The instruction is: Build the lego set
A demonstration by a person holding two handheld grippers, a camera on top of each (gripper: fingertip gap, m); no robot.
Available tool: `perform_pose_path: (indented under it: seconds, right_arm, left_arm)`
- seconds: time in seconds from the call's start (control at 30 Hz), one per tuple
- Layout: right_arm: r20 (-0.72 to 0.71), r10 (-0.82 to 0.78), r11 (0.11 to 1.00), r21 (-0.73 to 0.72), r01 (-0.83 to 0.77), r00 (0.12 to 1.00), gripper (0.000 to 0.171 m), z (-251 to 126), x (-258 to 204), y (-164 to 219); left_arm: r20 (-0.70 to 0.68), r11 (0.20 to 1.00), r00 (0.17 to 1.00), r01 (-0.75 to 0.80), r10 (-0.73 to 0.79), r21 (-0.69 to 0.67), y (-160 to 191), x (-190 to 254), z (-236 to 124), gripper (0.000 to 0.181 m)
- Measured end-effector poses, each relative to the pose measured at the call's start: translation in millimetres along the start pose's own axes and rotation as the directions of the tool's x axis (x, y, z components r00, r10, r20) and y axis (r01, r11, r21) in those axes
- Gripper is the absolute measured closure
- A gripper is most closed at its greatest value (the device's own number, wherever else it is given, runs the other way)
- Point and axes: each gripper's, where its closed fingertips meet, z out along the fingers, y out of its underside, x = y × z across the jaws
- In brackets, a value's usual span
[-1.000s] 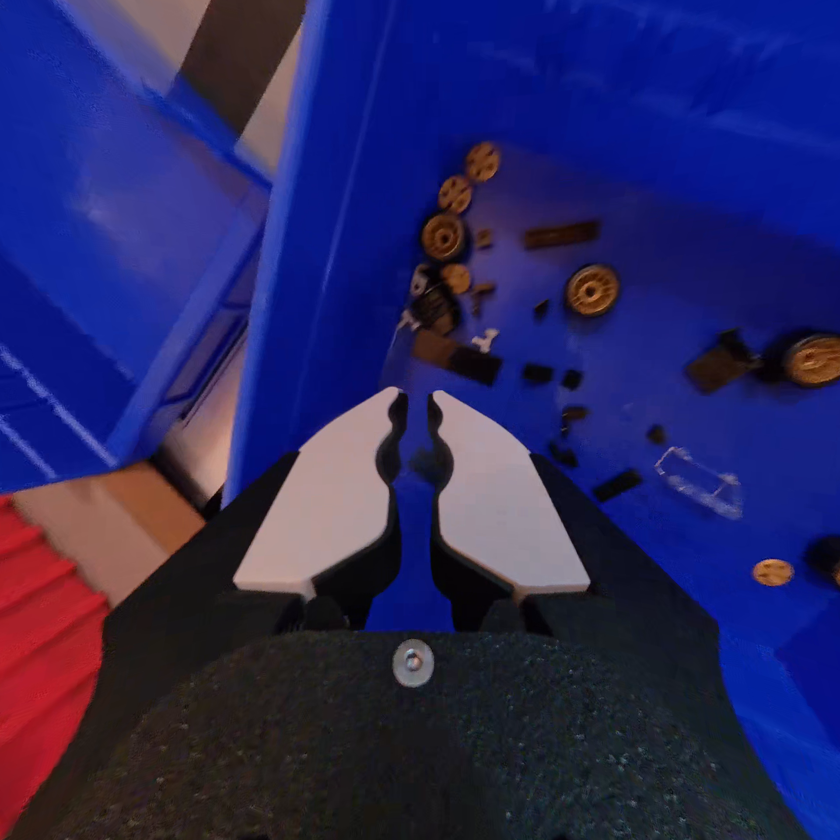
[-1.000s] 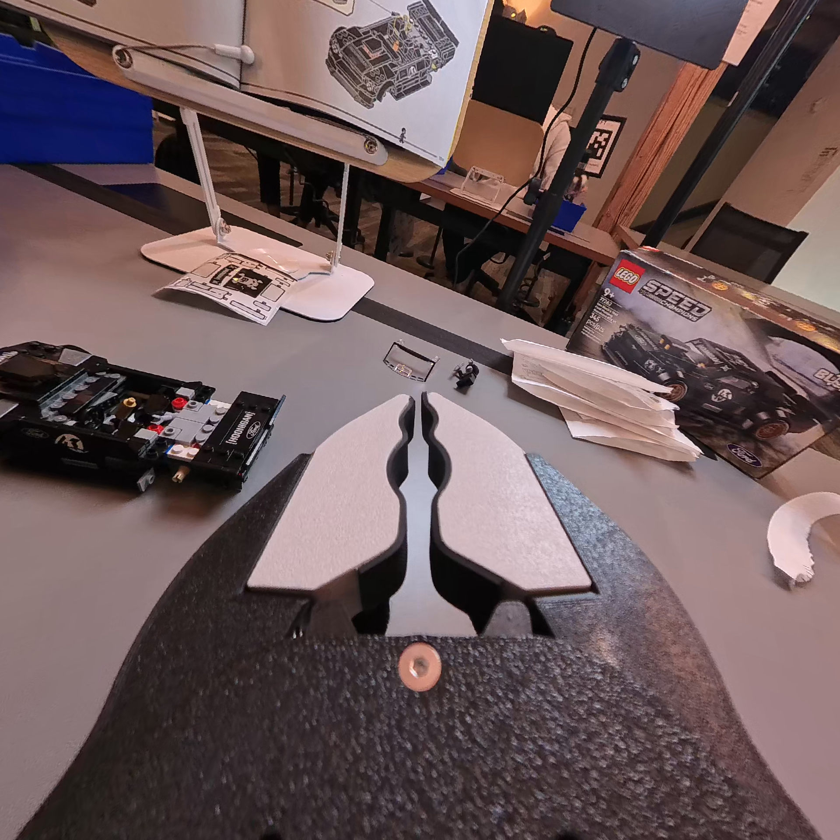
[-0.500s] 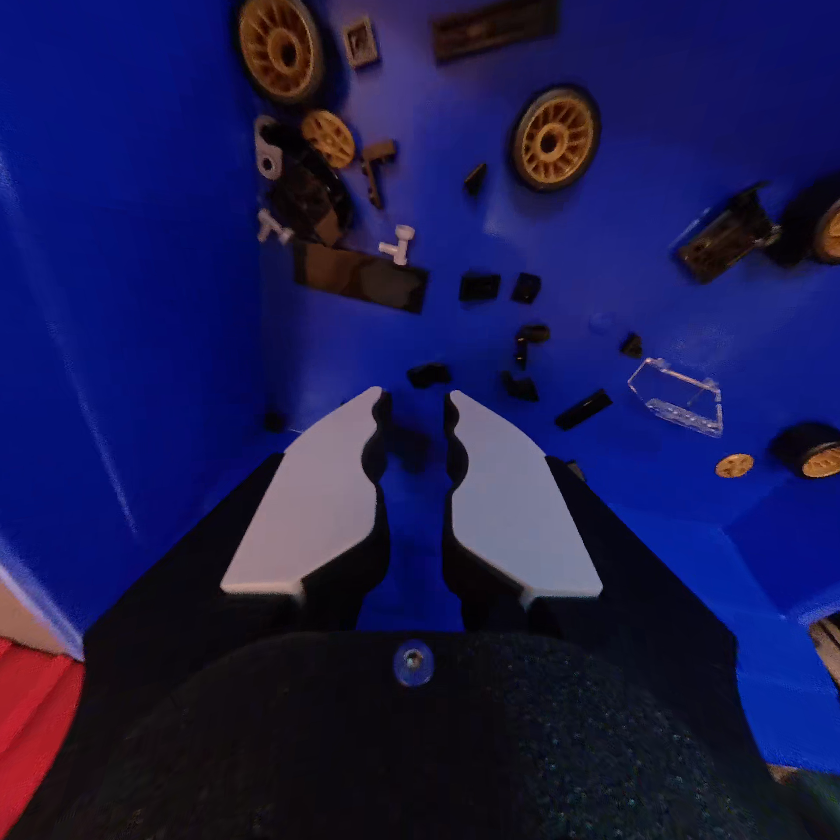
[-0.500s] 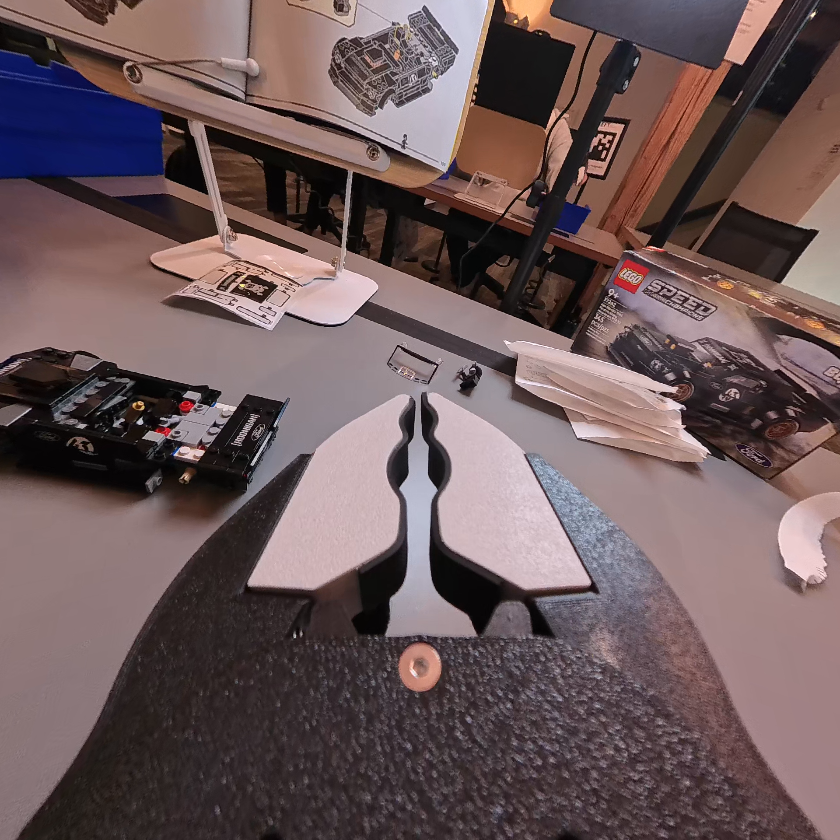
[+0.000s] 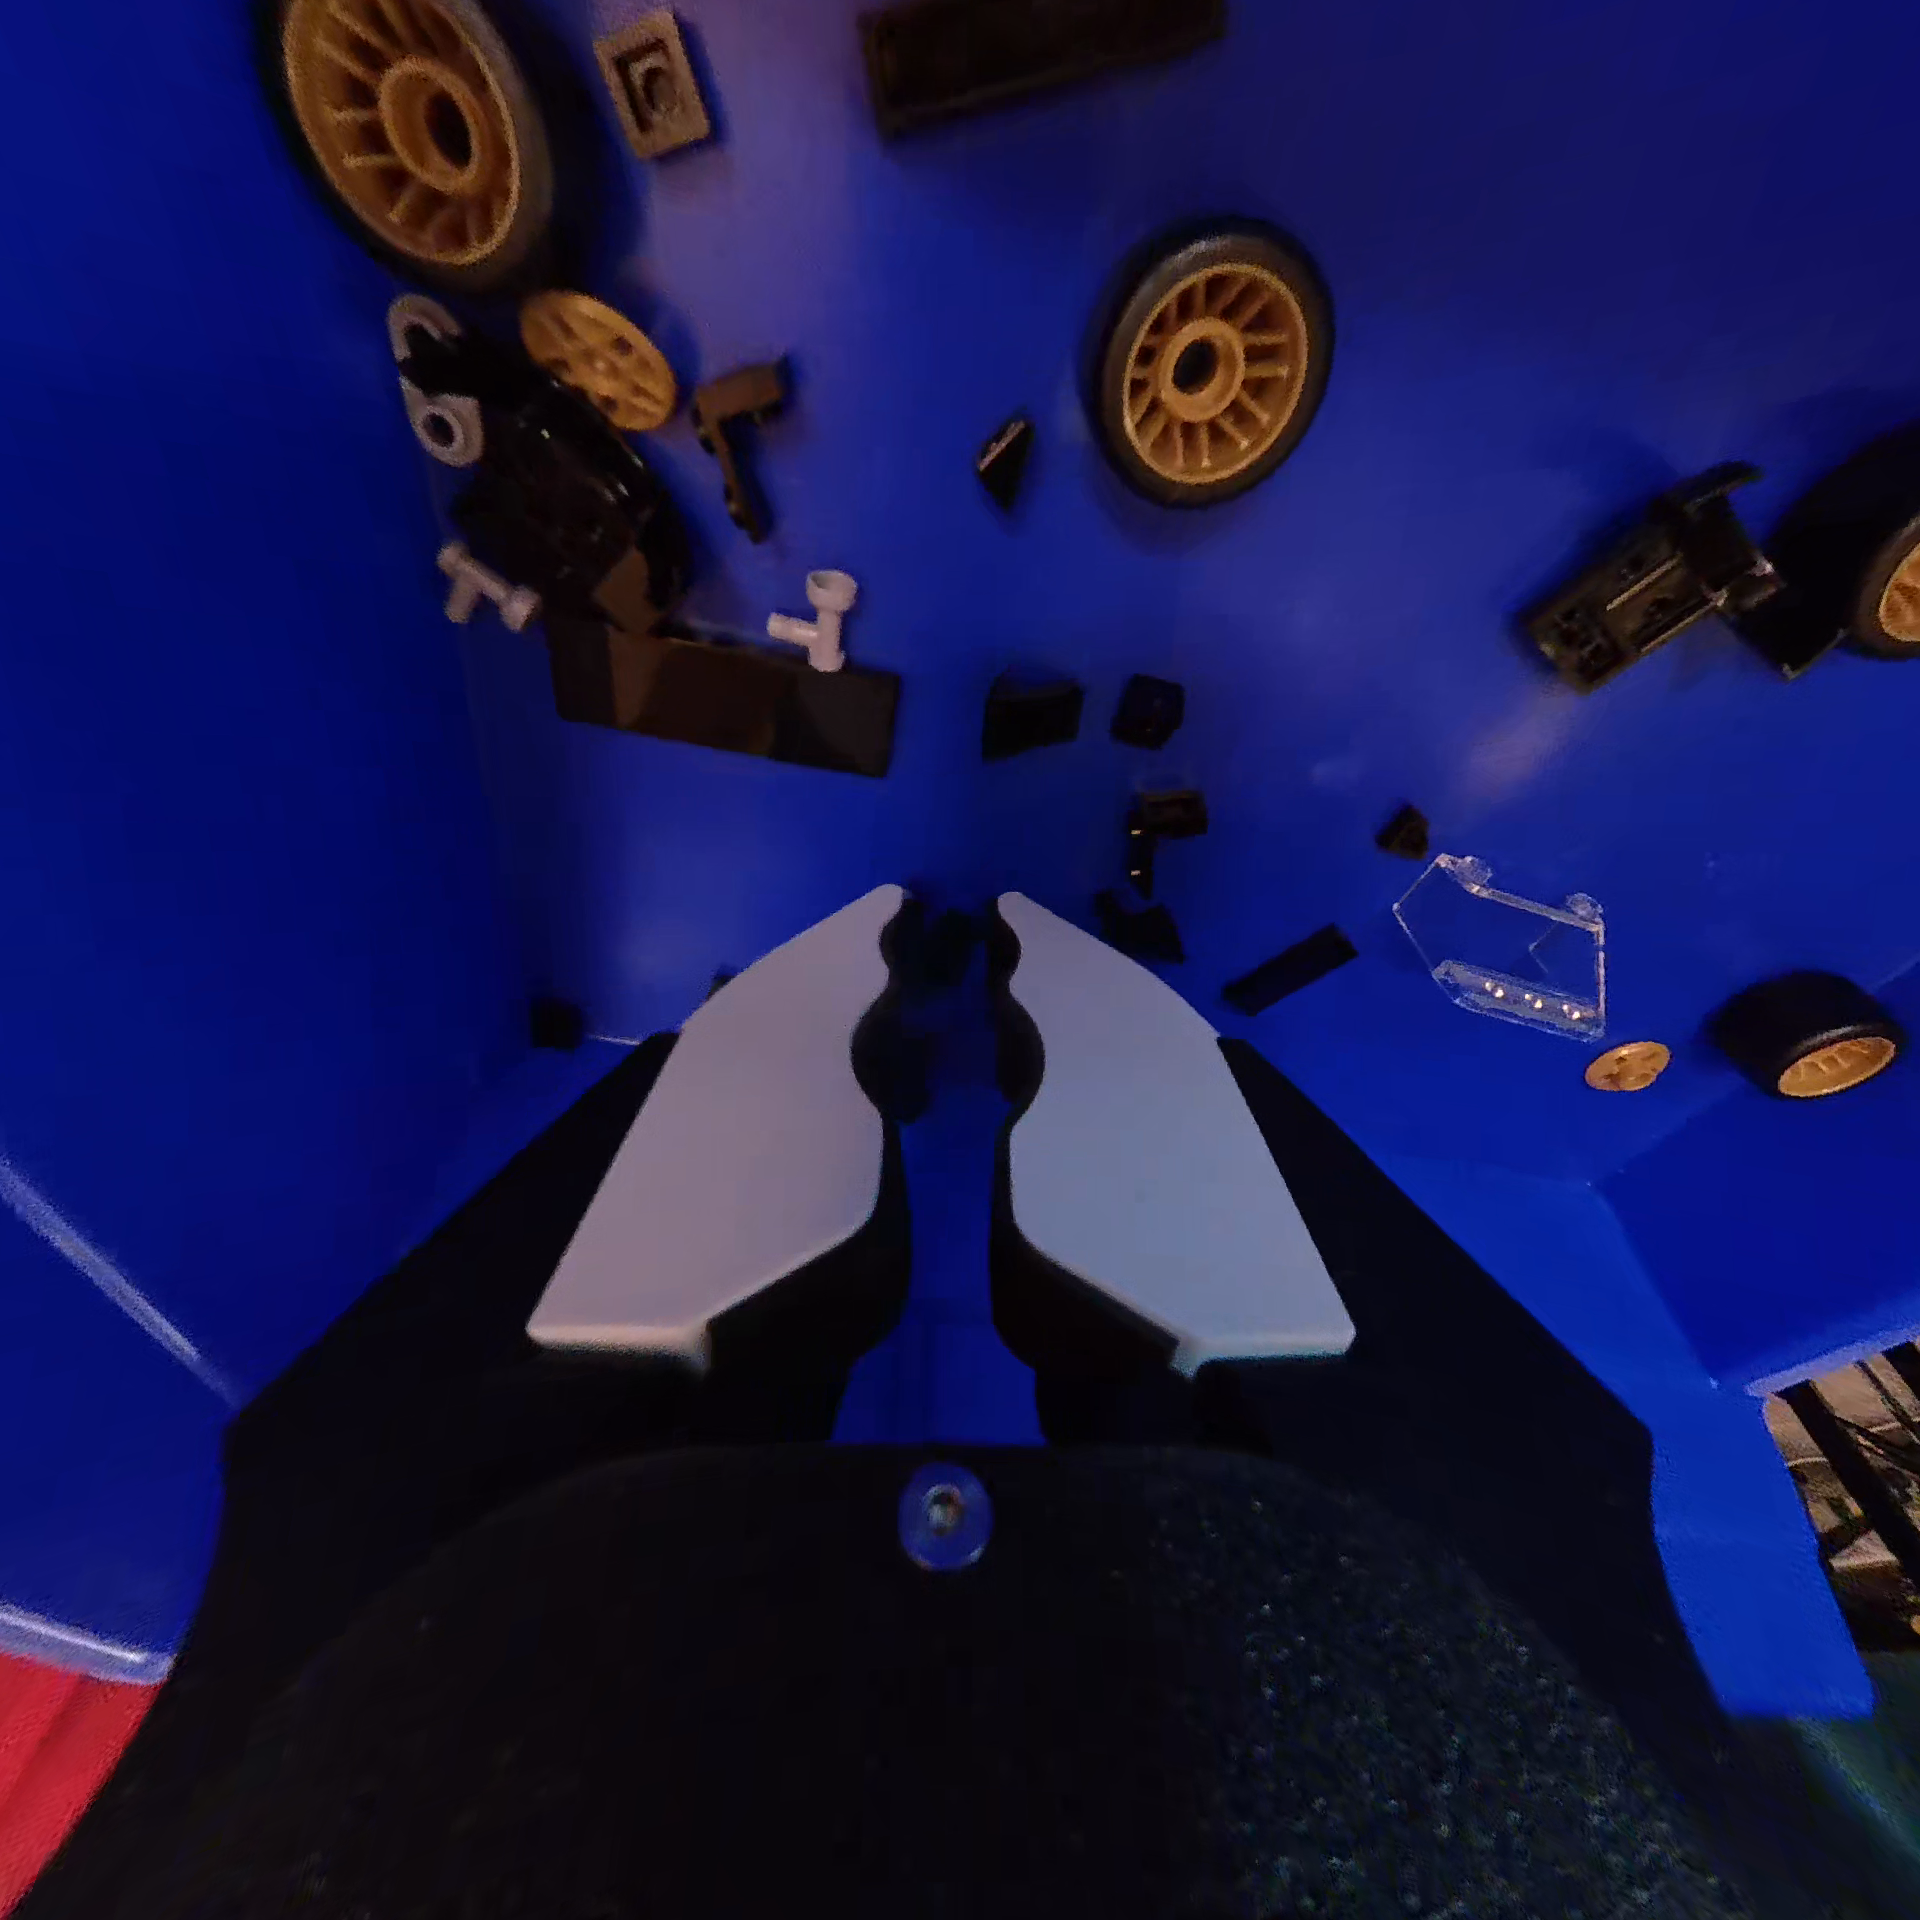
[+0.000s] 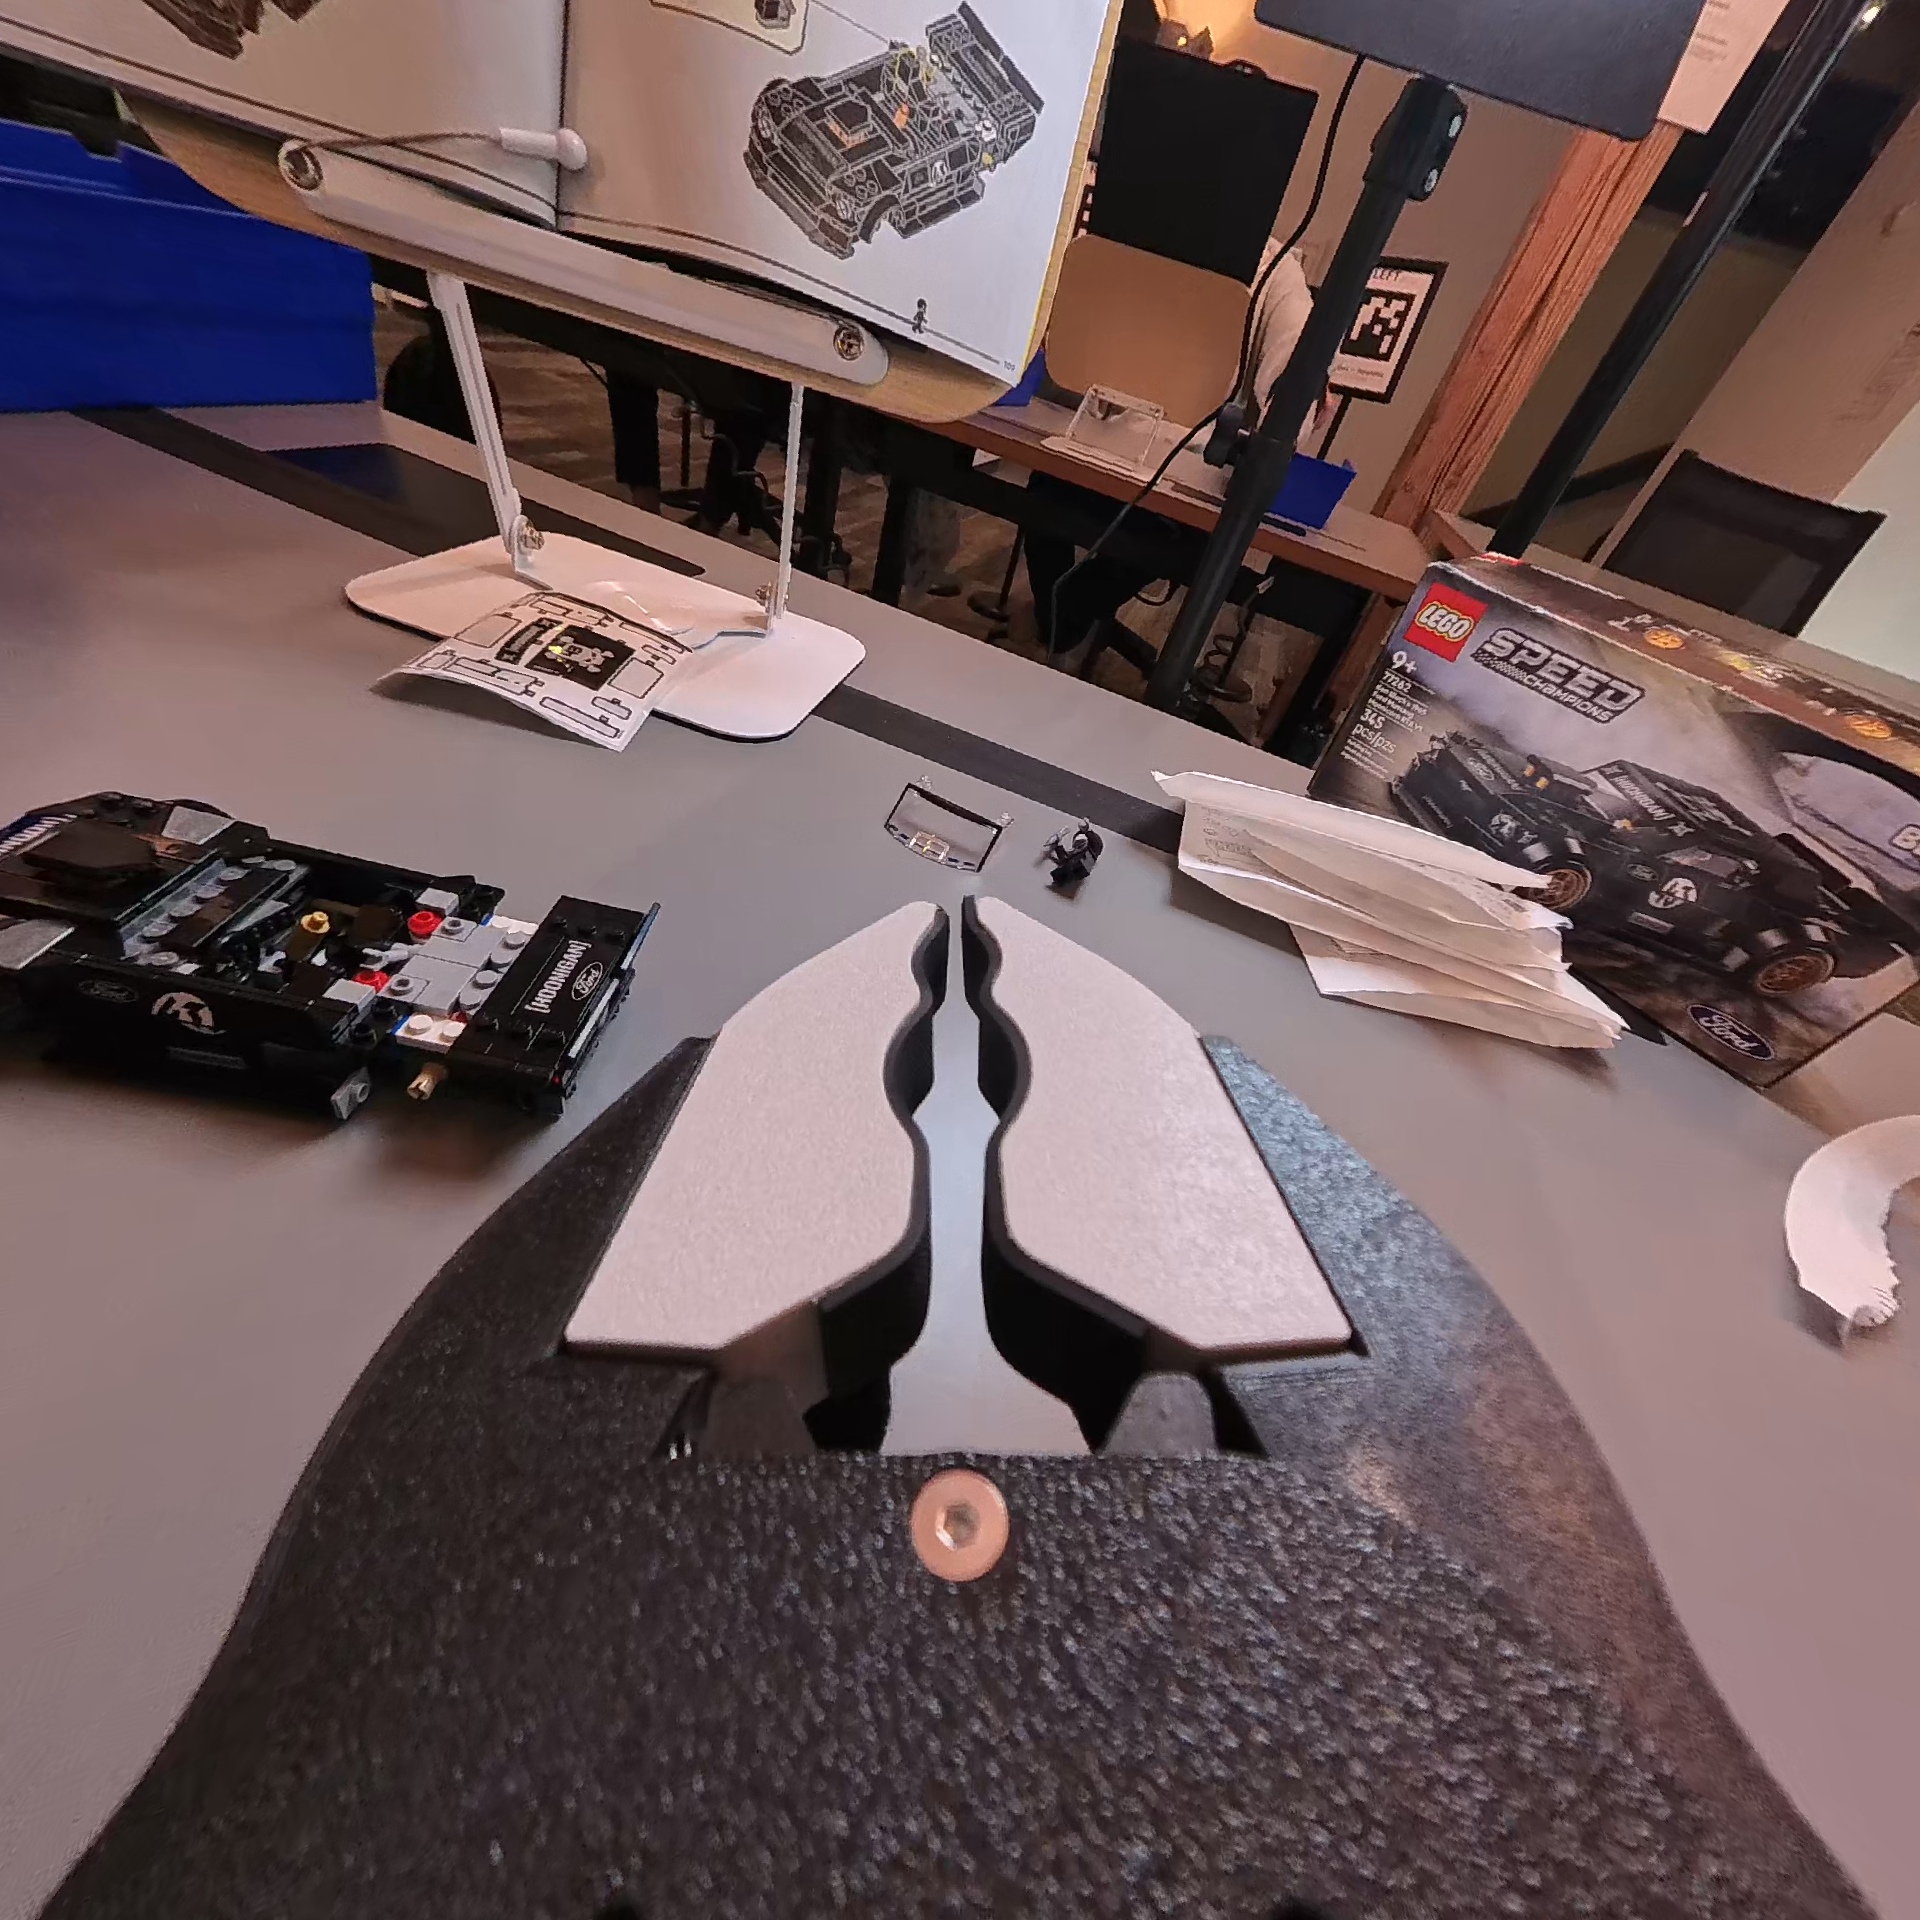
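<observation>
A: What had changed by then?

B: Half a second before, our left gripper had its fingers spread over the floor of the blue bin. By this moment they had narrowed around a small black piece at the centre of the frame. We had also sunk lower, so the gold wheel at upper centre and the clear windshield piece at right loomed larger.

A: So we had the piece?

B: We judged the pick was under way, not proven. The fingers looked to be pinching it, but the piece was dark, blurred and half covered by the tips, so we could not tell whether both touched it.

A: And the right side?

B: Barely different. Our right gripper hung over the grey desk with its fingers almost pressed together, a thin slit between them, holding nothing. The half-built black car lay at centre left, apart from it, with the instruction booklet on its stand at upper left and the set box at right.

A: What stayed unclear?

B: The car's far end was cut off by the frame's left edge, and a tiny dark bit above the fingertips was too small to name.
</observation>
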Motion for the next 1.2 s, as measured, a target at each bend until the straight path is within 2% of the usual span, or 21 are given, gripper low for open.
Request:
perform_pose_path:
  seconds: [0.13, 0.33, 0.53, 0.63, 0.73, 0.83, 1.0, 1.13, 1.2]
  right_arm:
    - [-0.007, 0.006, 1.0, 0.006, -0.005, 1.0, 0.169, -2.0, 2.5, -0.8]
    - [-0.008, 0.01, 1.0, 0.017, -0.009, 1.0, 0.169, -3.5, 3.9, -3.3]
    - [-0.016, 0.014, 0.999, 0.035, -0.013, 1.0, 0.169, -7.4, 6.9, -6.4]
    - [-0.017, 0.02, 0.999, 0.039, -0.019, 1.0, 0.169, -8.5, 8.3, -6.9]
    - [-0.015, 0.026, 0.999, 0.046, -0.025, 1.0, 0.169, -9.5, 8.5, -8.2]
    - [-0.01, 0.029, 0.999, 0.045, -0.029, 1.0, 0.169, -8.7, 7.3, -8.0]
    - [-0.004, 0.021, 0.999, 0.042, -0.021, 1.0, 0.169, -7.9, 4.4, -8.2]
    - [-0.005, 0.021, 0.999, 0.043, -0.02, 1.0, 0.169, -8.3, 4.3, -8.6]
    - [-0.005, 0.019, 0.999, 0.043, -0.019, 1.0, 0.169, -8.5, 4.1, -9.0]
  left_arm:
    - [0.012, 0.998, 1.0, -0.029, 0.028, 0.064, -11.0, 5.0, -6.3, 0.169]
    - [0.074, 0.966, 0.995, -0.078, 0.062, 0.248, -34.3, 15.9, -33.8, 0.169]
    - [0.146, 0.888, 0.986, -0.133, 0.075, 0.441, -54.0, 32.9, -63.4, 0.17]
    - [0.179, 0.781, 0.979, -0.184, 0.093, 0.597, -65.4, 45.4, -88.7, 0.169]
    - [0.183, 0.587, 0.974, -0.229, 0.137, 0.776, -73.2, 67.5, -123.1, 0.17]
    - [0.216, 0.469, 0.963, -0.267, 0.16, 0.842, -69.8, 83.0, -142.5, 0.17]
    - [0.237, 0.468, 0.952, -0.301, 0.192, 0.831, -62.2, 97.1, -136.6, 0.163]
    - [0.248, 0.514, 0.953, -0.304, 0.176, 0.802, -59.1, 93.3, -129.8, 0.154]
    - [0.28, 0.578, 0.956, -0.281, 0.093, 0.766, -53.3, 72.4, -129.2, 0.157]
